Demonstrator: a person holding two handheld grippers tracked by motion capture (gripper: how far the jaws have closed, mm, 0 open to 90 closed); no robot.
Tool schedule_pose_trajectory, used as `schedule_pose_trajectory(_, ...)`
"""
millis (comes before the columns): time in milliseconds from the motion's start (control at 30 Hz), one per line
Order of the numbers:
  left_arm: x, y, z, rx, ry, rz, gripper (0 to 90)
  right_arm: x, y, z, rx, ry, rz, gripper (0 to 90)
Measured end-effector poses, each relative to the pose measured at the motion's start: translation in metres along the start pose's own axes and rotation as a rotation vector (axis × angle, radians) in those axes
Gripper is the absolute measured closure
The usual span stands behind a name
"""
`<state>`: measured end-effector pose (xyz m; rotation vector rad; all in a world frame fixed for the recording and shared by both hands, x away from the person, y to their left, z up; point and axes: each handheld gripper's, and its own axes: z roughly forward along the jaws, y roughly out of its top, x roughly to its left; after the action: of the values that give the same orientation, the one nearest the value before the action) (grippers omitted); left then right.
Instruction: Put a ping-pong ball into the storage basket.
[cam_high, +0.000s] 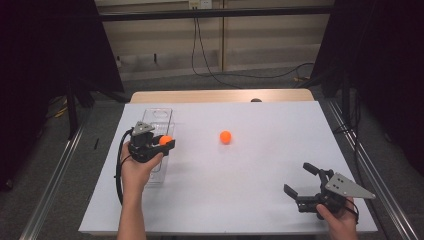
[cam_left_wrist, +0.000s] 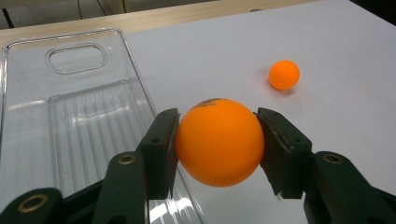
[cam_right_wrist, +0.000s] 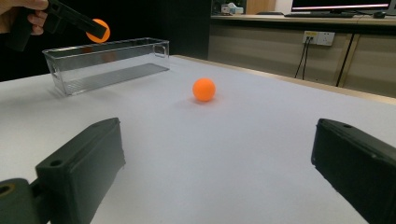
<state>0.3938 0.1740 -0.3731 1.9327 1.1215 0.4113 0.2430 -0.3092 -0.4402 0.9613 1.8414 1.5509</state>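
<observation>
while left gripper (cam_left_wrist: 217, 144) clamps orange ball (cam_left_wrist: 219, 142); right gripper (cam_right_wrist: 215, 172) gapes

Seen from above and behind, looking forward and down over the whole white table (cam_high: 250, 200). Shot close along the left gripper (cam_left_wrist: 218, 140), facing the clear tray (cam_left_wrist: 70, 116) and a loose orange ball (cam_left_wrist: 284, 74). Taken low from the right gripper (cam_right_wrist: 210, 186), looking across at the same ball and tray.
</observation>
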Motion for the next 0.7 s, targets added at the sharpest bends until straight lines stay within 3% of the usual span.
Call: schedule_pose_trajectory(700, 0.0075, -0.0023, -0.0056, -0.003, 0.035, -0.009, 50.5, 0.0003, 0.0, 0.0003, -0.002, 0.002, 0.002, 2.1)
